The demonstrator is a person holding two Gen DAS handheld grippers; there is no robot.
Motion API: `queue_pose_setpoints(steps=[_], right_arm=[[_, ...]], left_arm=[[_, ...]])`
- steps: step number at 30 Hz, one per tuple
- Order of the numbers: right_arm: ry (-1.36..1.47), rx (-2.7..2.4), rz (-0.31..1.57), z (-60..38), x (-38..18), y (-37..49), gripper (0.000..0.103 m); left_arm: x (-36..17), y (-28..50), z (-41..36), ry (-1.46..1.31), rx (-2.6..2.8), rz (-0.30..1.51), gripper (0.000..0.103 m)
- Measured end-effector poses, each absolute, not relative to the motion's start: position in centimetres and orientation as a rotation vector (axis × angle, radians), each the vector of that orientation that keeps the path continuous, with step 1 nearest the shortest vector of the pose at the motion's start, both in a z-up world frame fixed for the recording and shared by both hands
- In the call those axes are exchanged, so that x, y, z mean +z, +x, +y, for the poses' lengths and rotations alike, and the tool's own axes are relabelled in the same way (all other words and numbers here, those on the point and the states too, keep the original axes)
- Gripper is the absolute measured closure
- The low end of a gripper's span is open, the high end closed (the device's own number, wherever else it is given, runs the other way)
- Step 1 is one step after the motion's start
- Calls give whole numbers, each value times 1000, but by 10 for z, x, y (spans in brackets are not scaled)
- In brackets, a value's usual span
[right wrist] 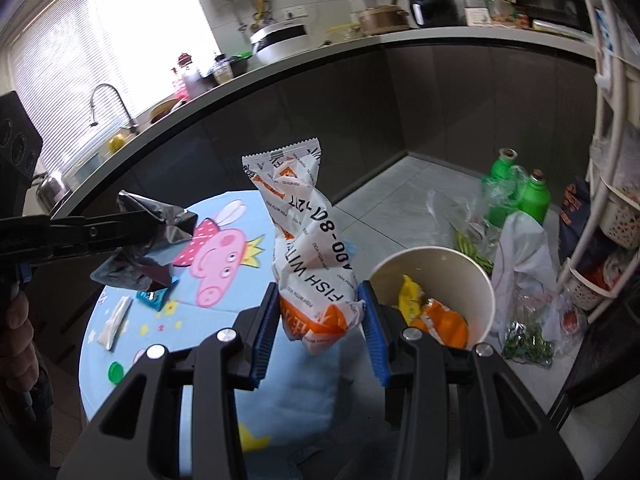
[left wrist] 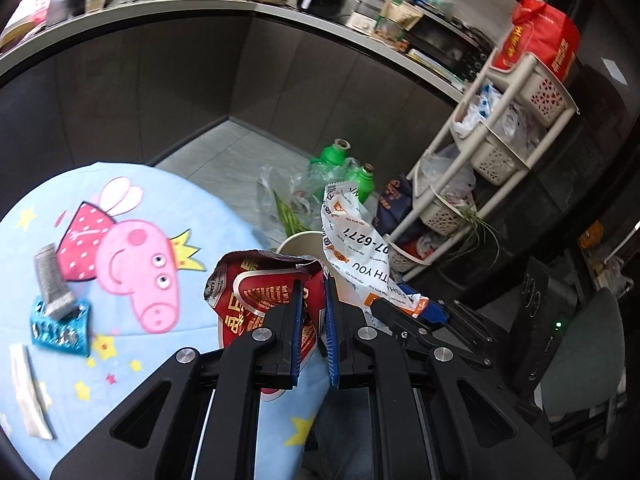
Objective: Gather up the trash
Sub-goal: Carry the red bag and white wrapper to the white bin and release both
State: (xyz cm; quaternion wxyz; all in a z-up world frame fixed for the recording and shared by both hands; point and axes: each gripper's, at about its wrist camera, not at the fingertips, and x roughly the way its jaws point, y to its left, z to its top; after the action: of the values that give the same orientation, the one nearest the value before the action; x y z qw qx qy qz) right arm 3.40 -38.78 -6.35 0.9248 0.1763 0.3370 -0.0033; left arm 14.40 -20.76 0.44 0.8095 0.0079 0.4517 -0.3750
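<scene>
Risk is a missed drop: the right hand-held gripper (right wrist: 318,334) clamps the white wrapper (right wrist: 306,240) just beside the paper cup (right wrist: 478,280), the left hand-held gripper (left wrist: 312,320) pinches the red wrapper (left wrist: 256,296) farther from the paper cup, so either could fall outside.

Blown-out window (right wrist: 100,40) daylight, dim cabinets, fisheye-bent edges, slight blur.

white wrapper (right wrist: 308,240) reading "FISH WITH", "400-80-217"

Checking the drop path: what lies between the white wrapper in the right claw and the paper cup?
Only that claw's own blue pad; white wrapper and paper cup sit adjacent in the right wrist view.
</scene>
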Motion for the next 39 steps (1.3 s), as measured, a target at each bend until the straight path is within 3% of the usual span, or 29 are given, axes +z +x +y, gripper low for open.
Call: queue_pose_setpoints(steps=[23,26,28,39], right_arm=[[541,-162,804,-481,-164,72,61],[533,-170,817,-483,-174,83,50],[539,-173,824,-485,-180,86,33],[539,-181,857,-496,-202,78,32]], left_arm=[[-47,183,-331,154,-915,1090,93],[-52,187,-338,162,-919,1100,93],[-58,191,-344,172,-920,1108,93],[-106,204,-381,214,-926,1218,93]])
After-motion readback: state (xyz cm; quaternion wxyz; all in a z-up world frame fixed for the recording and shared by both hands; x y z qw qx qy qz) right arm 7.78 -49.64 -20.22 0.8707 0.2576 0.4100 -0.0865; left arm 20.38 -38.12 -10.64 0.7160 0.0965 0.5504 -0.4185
